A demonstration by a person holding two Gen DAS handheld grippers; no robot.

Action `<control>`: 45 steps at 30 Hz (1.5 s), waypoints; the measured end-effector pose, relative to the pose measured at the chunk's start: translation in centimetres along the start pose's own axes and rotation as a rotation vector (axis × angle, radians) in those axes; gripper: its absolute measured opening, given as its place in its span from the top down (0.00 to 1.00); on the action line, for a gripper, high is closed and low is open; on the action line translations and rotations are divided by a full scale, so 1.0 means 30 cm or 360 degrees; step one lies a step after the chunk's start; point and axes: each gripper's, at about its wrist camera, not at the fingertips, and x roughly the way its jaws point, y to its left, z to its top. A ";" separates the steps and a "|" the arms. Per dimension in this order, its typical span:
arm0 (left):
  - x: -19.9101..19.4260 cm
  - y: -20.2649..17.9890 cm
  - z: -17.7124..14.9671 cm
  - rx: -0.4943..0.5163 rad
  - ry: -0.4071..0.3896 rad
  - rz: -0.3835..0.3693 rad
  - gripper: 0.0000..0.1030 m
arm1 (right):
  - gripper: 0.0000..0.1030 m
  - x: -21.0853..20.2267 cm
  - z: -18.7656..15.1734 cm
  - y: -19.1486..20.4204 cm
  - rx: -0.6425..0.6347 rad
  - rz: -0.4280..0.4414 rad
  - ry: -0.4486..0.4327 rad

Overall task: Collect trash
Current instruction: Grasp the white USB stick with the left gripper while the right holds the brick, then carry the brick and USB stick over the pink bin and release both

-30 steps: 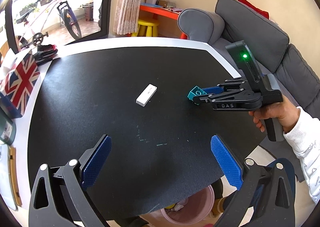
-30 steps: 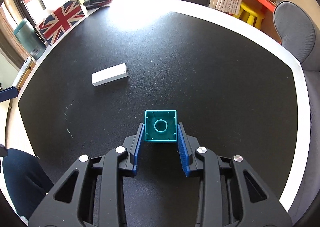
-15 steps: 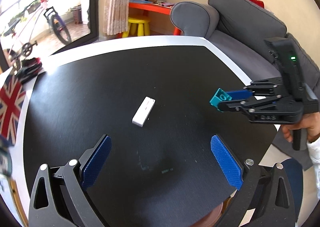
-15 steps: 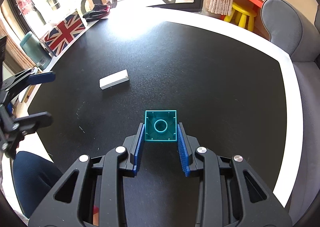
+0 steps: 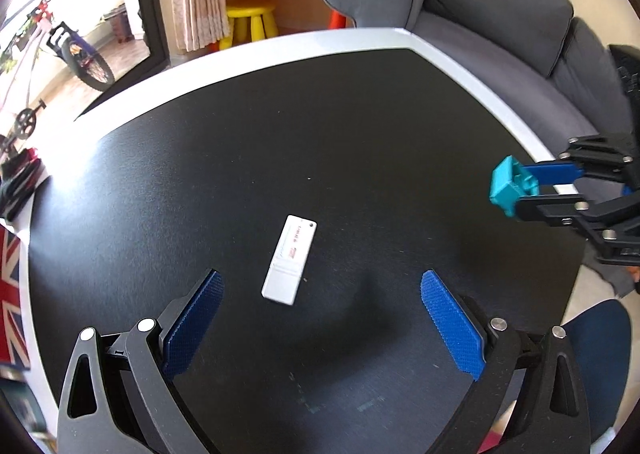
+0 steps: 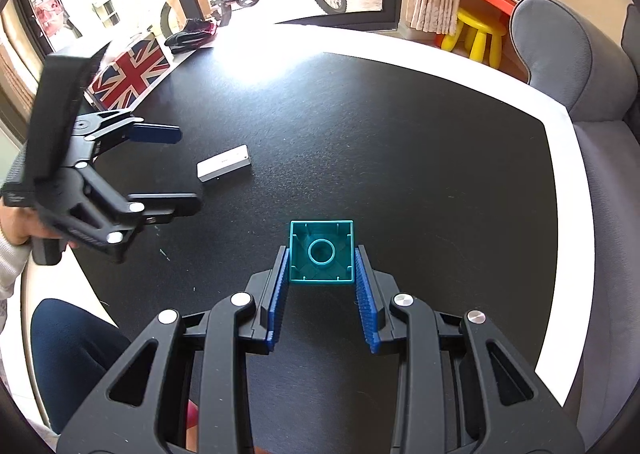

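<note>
Lies flat on the black table top (image 5: 360,126), the small white plastic stick (image 5: 289,259), just ahead of the wide-open left gripper (image 5: 320,318), long side pointing away, with the right gripper (image 6: 321,281) far off, squeezing a teal toy block (image 6: 321,253).

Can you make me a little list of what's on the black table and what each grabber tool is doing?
table: black top with a white rim
on the table: one small white box, lying flat
left tool: open, empty, the white box lying just ahead of it
right tool: shut on a teal toy block, held up off the table
block's hollow side: faces the right camera
</note>
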 end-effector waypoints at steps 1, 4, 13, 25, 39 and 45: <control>0.011 0.001 0.004 0.0004 0.0006 0.0010 0.16 | 0.69 0.000 0.000 -0.003 0.0001 -0.0003 0.0000; 0.037 0.012 0.004 -0.0014 0.0039 0.0015 0.28 | 0.69 0.000 -0.002 -0.014 0.0005 -0.0007 0.0001; 0.064 0.026 -0.019 -0.0067 0.0069 0.0040 0.71 | 0.69 0.011 -0.004 -0.016 0.0004 -0.0003 0.0005; 0.007 0.018 -0.040 -0.0152 0.0009 0.0058 0.81 | 0.69 -0.008 -0.023 -0.012 0.0019 0.0006 -0.0030; -0.307 -0.161 -0.149 -0.0094 -0.0212 0.0049 0.81 | 0.69 -0.189 -0.153 0.090 -0.0021 -0.0016 -0.0192; -0.414 -0.249 -0.240 -0.0071 -0.0292 0.0044 0.81 | 0.69 -0.293 -0.255 0.146 -0.0033 -0.0027 -0.0268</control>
